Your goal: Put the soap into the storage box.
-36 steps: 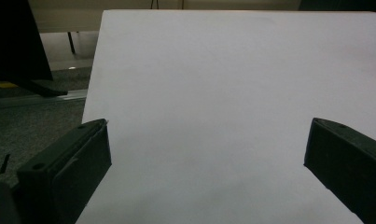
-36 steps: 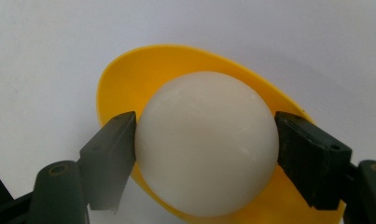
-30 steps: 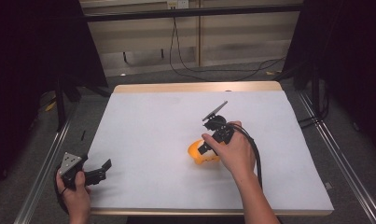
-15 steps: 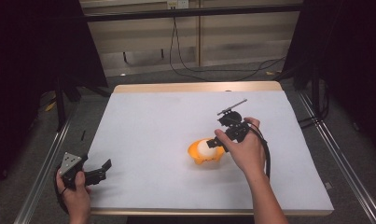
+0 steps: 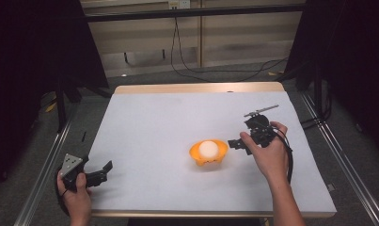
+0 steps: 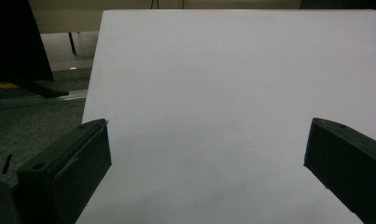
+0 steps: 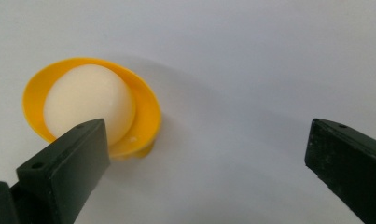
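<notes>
an orange bowl (image 5: 207, 154) sits on the white table (image 5: 154, 127), a little toward the person's side of the table's middle and somewhat to the right. it is a small, shallow cup of bright orange-yellow plastic with a thin flared rim and a smooth, slightly glossy inner wall. inside it rests a white ball (image 5: 209, 149), pale cream, matte and round, big enough to take up most of the bowl and to rise above the rim. in the right gripper view the bowl (image 7: 143, 116) looks tipped a little, its opening turned up and toward the camera, and the ball (image 7: 87, 105) lies against the inner wall with a crescent of orange showing on one side.

the right gripper (image 5: 239, 142) is just to the right of the bowl, held in the person's right hand (image 5: 271, 153), with its jaws pointing at the bowl. it is released: in its own view the two black jaws stand wide apart with bare table between them, and the bowl lies off beyond the left jaw, not between them.

the left gripper (image 5: 102, 170) is well away from the bowl, near the table's front left corner, held in the left hand (image 5: 74, 197). it too is released, its jaws spread wide over plain white table (image 6: 213, 116) with nothing between them.
</notes>
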The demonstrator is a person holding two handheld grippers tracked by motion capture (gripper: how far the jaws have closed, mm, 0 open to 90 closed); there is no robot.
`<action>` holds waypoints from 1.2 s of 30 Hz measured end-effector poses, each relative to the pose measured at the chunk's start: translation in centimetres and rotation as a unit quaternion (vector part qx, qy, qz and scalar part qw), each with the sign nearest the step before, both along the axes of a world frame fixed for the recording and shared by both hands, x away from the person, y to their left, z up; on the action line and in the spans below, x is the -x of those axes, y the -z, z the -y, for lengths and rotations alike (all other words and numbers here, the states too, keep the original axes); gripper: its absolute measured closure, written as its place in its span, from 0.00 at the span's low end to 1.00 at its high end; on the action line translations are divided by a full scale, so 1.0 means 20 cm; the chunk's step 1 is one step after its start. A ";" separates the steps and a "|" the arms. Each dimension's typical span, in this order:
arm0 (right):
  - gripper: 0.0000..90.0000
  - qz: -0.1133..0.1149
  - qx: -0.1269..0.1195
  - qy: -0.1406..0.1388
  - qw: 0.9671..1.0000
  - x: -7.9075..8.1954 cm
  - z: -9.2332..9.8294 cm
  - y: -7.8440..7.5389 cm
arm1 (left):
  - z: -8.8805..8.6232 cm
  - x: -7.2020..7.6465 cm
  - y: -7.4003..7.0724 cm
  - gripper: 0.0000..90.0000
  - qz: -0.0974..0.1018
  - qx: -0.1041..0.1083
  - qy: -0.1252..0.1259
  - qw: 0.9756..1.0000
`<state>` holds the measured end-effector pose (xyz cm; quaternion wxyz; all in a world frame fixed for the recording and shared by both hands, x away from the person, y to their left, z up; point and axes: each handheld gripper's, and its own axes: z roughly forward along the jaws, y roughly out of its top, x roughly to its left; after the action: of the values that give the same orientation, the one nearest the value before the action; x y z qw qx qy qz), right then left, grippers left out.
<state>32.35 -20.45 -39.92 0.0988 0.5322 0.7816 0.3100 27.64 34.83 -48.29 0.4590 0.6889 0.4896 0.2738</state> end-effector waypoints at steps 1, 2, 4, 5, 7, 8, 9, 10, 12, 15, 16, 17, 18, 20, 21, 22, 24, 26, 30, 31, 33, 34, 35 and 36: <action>0.00 0.000 0.000 0.000 1.000 0.00 0.00 0.00 | 0.00 0.00 0.00 0.00 0.000 0.000 0.000 1.000; 0.00 -0.002 0.001 0.004 1.000 0.01 0.02 0.00 | 0.00 0.00 0.00 0.00 0.000 -0.001 0.000 1.000; 0.00 0.000 0.000 0.009 1.000 0.02 0.05 0.00 | 0.00 0.00 0.00 0.00 0.000 0.000 0.000 1.000; 0.00 0.003 0.000 0.014 1.000 0.04 0.09 0.01 | 0.00 0.00 0.00 0.00 0.000 -0.001 0.000 1.000; 0.00 0.004 0.000 0.017 1.000 0.05 0.10 0.01 | 0.00 0.00 0.00 0.00 0.000 -0.001 0.000 1.000; 0.00 0.006 0.001 0.021 1.000 0.06 0.12 0.01 | 0.00 0.00 0.00 0.00 0.000 -0.001 0.000 1.000; 0.00 0.007 0.001 0.026 1.000 0.07 0.14 0.02 | 0.00 0.00 0.00 0.00 0.000 0.001 0.002 1.000; 0.00 0.009 0.000 0.031 0.999 0.08 0.16 0.02 | 0.00 0.00 0.00 0.00 0.001 0.001 0.002 1.000; 0.00 0.010 0.002 0.035 0.999 0.10 0.19 0.03 | 0.00 0.00 0.00 0.00 0.001 0.001 0.002 1.000; 0.00 0.011 0.002 0.041 0.999 0.11 0.22 0.04 | 0.00 0.00 0.00 0.00 0.001 0.001 0.002 1.000; 0.00 0.012 0.004 0.046 0.999 0.13 0.25 0.06 | 0.00 0.00 0.00 0.00 0.001 0.001 0.002 1.000; 0.00 0.013 0.004 0.048 0.999 0.13 0.26 0.06 | 0.00 0.00 0.00 0.00 0.001 0.001 0.002 1.000; 0.00 0.013 0.004 0.048 0.999 0.13 0.26 0.06 | 0.00 0.00 0.00 0.00 0.001 0.001 0.002 1.000; 0.00 0.012 0.000 0.053 0.999 0.16 0.30 0.08 | 0.00 0.00 0.00 0.00 0.001 0.001 0.003 1.000; 0.00 0.012 0.000 0.053 0.999 0.16 0.30 0.08 | 0.00 0.00 0.00 0.00 0.001 0.001 0.003 1.000; 0.00 0.014 0.001 0.052 0.999 0.18 0.33 0.10 | 0.00 0.00 0.00 0.00 0.001 0.002 0.003 1.000; 0.00 0.016 0.002 0.054 0.998 0.19 0.35 0.11 | 0.00 0.00 0.00 0.00 0.000 0.003 0.002 1.000; 0.00 0.019 -0.002 0.058 0.998 0.21 0.37 0.12 | 0.00 0.00 0.00 0.00 0.000 0.003 0.002 1.000; 0.00 0.026 -0.007 0.062 0.998 0.24 0.41 0.13 | 0.00 0.00 0.00 0.00 0.001 0.002 0.002 1.000; 0.00 0.028 -0.006 0.061 0.998 0.25 0.41 0.13 | 0.00 0.00 0.00 0.00 0.001 0.002 0.002 1.000; 0.00 0.033 -0.005 0.063 0.997 0.27 0.43 0.14 | 0.00 0.00 0.00 0.00 0.001 0.002 0.002 1.000; 0.00 0.036 -0.006 0.064 0.997 0.27 0.44 0.15 | 0.00 0.00 0.00 0.00 0.001 0.002 0.002 1.000; 0.00 0.038 -0.007 0.064 0.997 0.28 0.45 0.16 | 0.00 0.00 0.00 0.00 0.001 0.002 0.002 1.000; 0.00 0.040 -0.005 0.067 0.997 0.29 0.45 0.16 | 0.00 0.00 0.00 0.00 0.001 0.002 0.002 1.000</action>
<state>26.53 -29.49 -43.14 0.1480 0.5714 0.7380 0.3270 27.61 34.84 -48.30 0.4616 0.6884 0.4884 0.2731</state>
